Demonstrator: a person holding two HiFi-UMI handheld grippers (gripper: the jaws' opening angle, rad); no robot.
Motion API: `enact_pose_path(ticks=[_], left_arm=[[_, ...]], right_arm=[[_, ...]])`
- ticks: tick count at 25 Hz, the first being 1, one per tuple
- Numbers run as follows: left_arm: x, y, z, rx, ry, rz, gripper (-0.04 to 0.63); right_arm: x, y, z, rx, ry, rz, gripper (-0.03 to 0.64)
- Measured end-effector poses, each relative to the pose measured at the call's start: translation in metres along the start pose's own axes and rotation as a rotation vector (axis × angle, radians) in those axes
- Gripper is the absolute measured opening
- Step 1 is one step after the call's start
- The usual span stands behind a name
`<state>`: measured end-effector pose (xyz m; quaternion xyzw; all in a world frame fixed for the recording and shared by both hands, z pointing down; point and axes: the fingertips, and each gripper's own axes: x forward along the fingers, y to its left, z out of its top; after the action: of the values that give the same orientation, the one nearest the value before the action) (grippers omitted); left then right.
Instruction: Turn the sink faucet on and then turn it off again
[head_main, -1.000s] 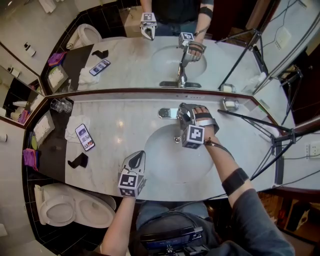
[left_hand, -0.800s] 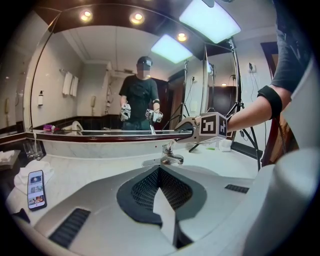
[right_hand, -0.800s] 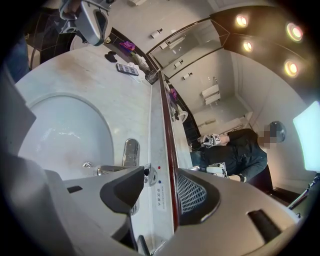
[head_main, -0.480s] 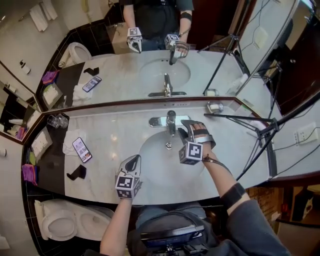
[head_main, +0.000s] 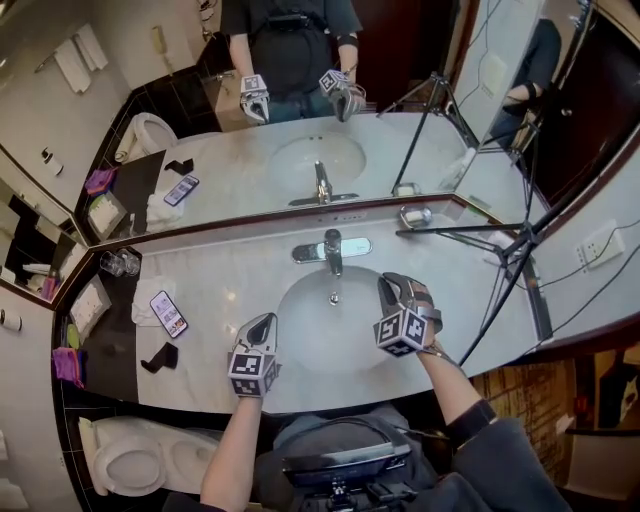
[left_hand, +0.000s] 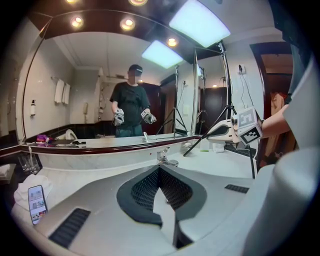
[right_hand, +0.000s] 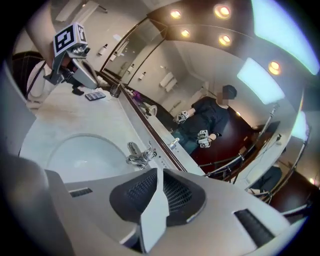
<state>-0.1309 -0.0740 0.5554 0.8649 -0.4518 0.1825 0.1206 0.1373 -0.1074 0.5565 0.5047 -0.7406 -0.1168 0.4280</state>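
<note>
- While both grippers hang over the sink basin (head_main: 300, 335), the faucet (head_main: 333, 250) stands untouched at the back rim of the bowl. It sits on its chrome base plate just in front of the mirror (head_main: 220, 160), with its spout reaching over the bowl toward the drain (head_main: 333, 297).
- Right gripper (head_main: 388, 283): held above the right rim of the basin, near the faucet but clear of it, pointing toward the mirror and tilted downward. Its jaws have just been closing. In the right gripper view the tips meet with nothing between them, and the faucet appears beyond them, slightly to the left.
- Left gripper (head_main: 264, 322): held over the front left rim of the basin, close to the counter's front edge and well apart from the faucet. In the left gripper view its jaws are clenched tip to tip on nothing, and the faucet stands directly beyond the tips.
- Counter (head_main: 230, 285): pale marble. At its left end a phone (head_main: 168, 313) lies screen up, partly on a white cloth (head_main: 143, 297), with drinking glasses (head_main: 120, 263) against the mirror and a small black object (head_main: 160, 356) on the dark section nearer the front.
- Right end of the counter: a soap dish (head_main: 415, 216) sits by the mirror, and a black tripod (head_main: 500, 255) stretches a leg across the marble.
- Mirror: reflects the faucet, the basin and the person holding both grippers.
- Lower left of the head view: a white toilet (head_main: 150, 455) stands beside the counter.
</note>
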Motion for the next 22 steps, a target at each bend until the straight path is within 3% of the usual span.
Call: enact_pose_path(ticks=[7,13,16,22], left_arm=[[-0.004,-0.003,0.006,-0.006,-0.005,0.011,-0.005],[-0.002,-0.009,0.006,-0.019,-0.015,0.013,-0.005],[-0.003,-0.010,0.008,-0.018,-0.016,0.012,-0.005],[-0.004,-0.013,0.005,-0.013,-0.010,0.006,-0.005]], right_arm=[[-0.035,-0.006,-0.034,0.486,-0.023,0.029,0.018],[-0.047,0.004,-0.072,0.719,-0.024,0.047,0.018],[-0.050,0.010,-0.087,0.790,-0.011,0.065,0.018],[-0.052,0.012,-0.095,0.787,-0.002,0.060,0.018]])
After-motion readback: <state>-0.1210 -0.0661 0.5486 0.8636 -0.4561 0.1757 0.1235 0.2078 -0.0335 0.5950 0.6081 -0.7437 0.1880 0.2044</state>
